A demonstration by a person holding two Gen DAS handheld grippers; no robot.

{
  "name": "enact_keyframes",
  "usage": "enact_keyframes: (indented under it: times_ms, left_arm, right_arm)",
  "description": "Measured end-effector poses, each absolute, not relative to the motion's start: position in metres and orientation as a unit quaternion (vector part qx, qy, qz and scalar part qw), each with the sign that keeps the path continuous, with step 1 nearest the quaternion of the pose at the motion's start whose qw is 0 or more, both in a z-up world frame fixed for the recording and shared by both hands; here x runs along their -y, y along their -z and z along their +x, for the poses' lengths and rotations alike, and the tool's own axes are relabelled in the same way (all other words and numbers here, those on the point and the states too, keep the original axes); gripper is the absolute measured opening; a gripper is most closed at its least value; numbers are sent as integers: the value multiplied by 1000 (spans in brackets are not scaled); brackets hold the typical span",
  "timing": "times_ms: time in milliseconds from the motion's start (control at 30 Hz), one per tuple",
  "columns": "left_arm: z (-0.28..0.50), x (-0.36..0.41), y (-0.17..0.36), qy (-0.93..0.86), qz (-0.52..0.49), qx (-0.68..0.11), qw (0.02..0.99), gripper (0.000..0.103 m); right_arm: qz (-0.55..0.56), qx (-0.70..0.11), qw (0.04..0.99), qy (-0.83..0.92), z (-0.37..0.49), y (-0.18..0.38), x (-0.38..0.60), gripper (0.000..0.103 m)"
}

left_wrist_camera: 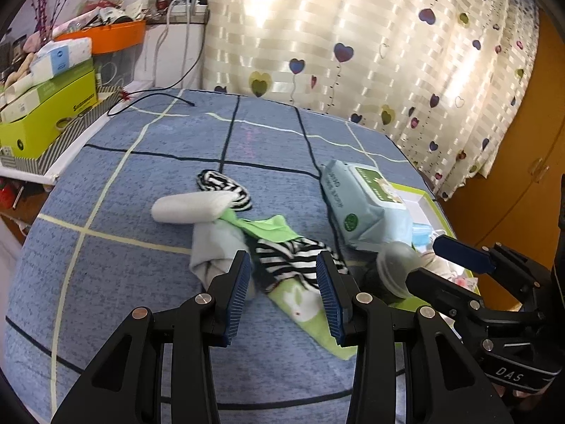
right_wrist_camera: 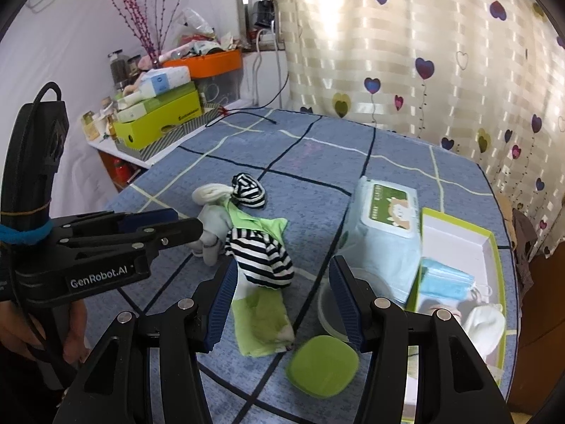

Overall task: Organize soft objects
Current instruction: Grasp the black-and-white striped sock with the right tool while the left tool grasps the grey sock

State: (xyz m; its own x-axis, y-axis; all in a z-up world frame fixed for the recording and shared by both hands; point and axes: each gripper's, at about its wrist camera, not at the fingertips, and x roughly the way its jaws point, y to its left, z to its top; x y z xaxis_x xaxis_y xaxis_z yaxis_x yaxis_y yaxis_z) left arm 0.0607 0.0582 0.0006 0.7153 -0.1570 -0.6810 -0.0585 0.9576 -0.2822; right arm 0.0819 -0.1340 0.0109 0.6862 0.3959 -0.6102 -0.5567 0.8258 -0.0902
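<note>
A pile of socks lies on the blue checked cloth: a black-and-white striped sock (left_wrist_camera: 293, 259) (right_wrist_camera: 263, 256) on top of a green rabbit-print sock (left_wrist_camera: 305, 309) (right_wrist_camera: 263, 321), a grey sock (left_wrist_camera: 215, 252) (right_wrist_camera: 213, 224), a rolled white sock (left_wrist_camera: 192, 206) (right_wrist_camera: 210, 192) and a striped ball (left_wrist_camera: 226, 185) (right_wrist_camera: 249, 190). My left gripper (left_wrist_camera: 284, 296) is open just above the striped and green socks; it shows side-on in the right wrist view (right_wrist_camera: 166, 224). My right gripper (right_wrist_camera: 282, 309) is open over the green sock; it shows in the left wrist view (left_wrist_camera: 443, 259).
A wet-wipes pack (left_wrist_camera: 360, 203) (right_wrist_camera: 383, 233) lies right of the socks. A green-rimmed white box (right_wrist_camera: 459, 247) holds blue face masks (right_wrist_camera: 443, 281) and white socks (right_wrist_camera: 483, 323). A green lid (right_wrist_camera: 323, 365) and a round container (left_wrist_camera: 397, 268) lie close by. Cluttered shelf at left (left_wrist_camera: 46, 113).
</note>
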Motion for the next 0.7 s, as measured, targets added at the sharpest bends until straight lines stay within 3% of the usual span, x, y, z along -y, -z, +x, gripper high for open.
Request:
enact_keyframes:
  times_ms: [700]
  left_arm:
    - [66, -110, 22, -14, -185, -385, 904, 40]
  right_arm:
    - [-152, -374, 868, -290, 140, 38, 79, 54]
